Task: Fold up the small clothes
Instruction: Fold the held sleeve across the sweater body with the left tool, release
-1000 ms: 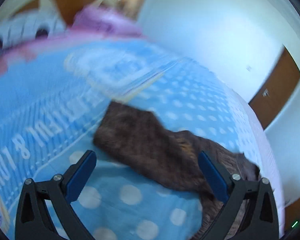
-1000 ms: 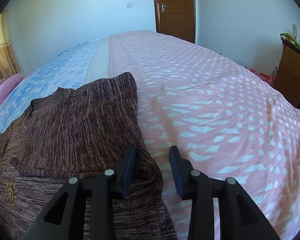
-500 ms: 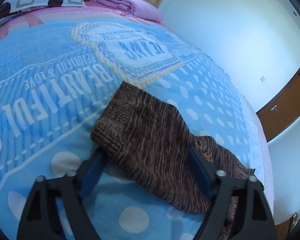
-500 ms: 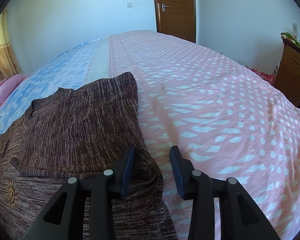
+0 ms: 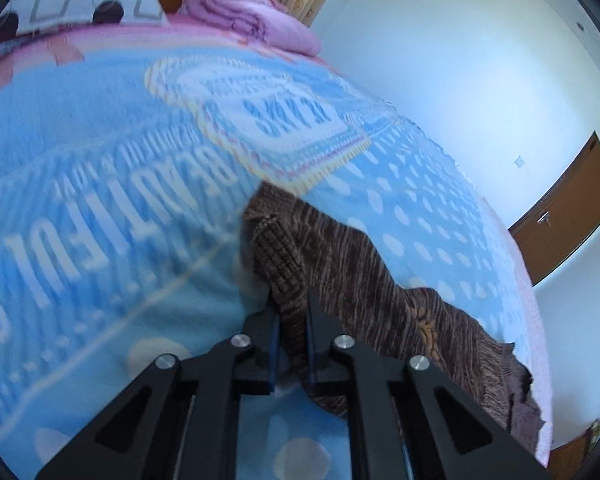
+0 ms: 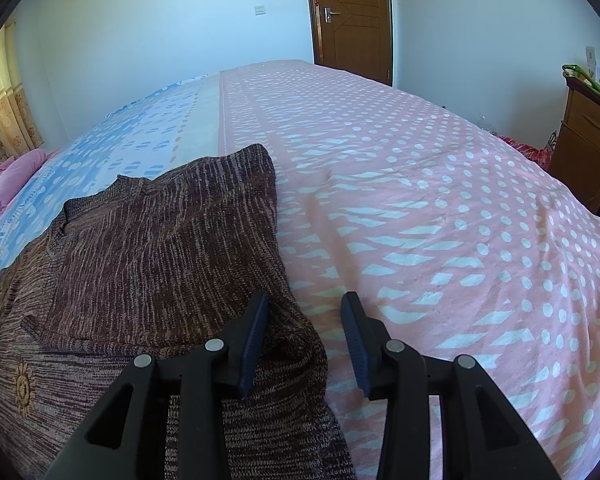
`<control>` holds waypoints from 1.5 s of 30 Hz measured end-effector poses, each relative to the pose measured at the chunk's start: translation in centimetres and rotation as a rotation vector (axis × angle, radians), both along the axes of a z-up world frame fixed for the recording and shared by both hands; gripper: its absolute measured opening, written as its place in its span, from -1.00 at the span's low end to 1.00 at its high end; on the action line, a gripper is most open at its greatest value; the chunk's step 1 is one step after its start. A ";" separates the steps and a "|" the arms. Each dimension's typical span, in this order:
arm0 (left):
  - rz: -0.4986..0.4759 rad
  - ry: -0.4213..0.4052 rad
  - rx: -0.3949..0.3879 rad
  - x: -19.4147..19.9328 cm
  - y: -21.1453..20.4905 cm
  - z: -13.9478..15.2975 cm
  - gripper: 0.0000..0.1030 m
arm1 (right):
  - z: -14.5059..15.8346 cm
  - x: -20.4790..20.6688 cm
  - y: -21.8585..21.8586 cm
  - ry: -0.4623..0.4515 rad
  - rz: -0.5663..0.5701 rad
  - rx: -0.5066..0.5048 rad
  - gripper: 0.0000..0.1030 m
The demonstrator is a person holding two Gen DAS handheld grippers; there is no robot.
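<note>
The left gripper (image 5: pixel 291 316) clenched the brown sweater's cuff (image 5: pixel 280 256) on the bed (image 5: pixel 100 208); the right gripper (image 6: pixel 304 320) hung released over the sweater's edge.

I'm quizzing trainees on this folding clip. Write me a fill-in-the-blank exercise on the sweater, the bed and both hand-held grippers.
1. The left hand-held gripper is shut on the sweater's ____.
2. The right hand-held gripper stands open over the sweater's edge, where the bedspread is ____ with white spots.
3. The folded blanket near the pillow is ____.
4. The door behind the bed is ____.

Missing words: sleeve; pink; purple; closed
</note>
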State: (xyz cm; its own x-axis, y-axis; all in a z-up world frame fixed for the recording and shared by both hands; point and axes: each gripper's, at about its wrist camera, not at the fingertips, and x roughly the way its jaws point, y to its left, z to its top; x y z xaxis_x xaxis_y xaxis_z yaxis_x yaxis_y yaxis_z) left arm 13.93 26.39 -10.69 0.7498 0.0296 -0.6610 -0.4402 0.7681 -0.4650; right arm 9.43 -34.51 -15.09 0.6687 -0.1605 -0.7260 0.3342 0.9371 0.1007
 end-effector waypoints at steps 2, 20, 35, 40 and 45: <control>0.003 -0.020 0.007 -0.2 0.4 1.1 -0.80 | 0.0 0.0 0.0 0.000 0.000 0.000 -0.22; -0.286 -0.188 0.239 4.0 -9.6 10.8 -0.81 | 0.0 0.1 0.0 0.000 0.001 -0.002 -0.21; -0.840 -0.103 0.469 -0.3 -36.0 2.7 -0.81 | -0.1 0.2 0.2 0.003 0.005 -0.003 -0.16; -0.862 -0.046 0.446 -1.1 -35.7 1.9 -0.65 | -0.1 0.4 0.7 0.010 0.027 -0.014 0.02; -0.789 -0.126 0.383 -3.2 -31.1 3.3 0.41 | 0.0 0.3 0.6 0.000 0.026 -0.013 0.03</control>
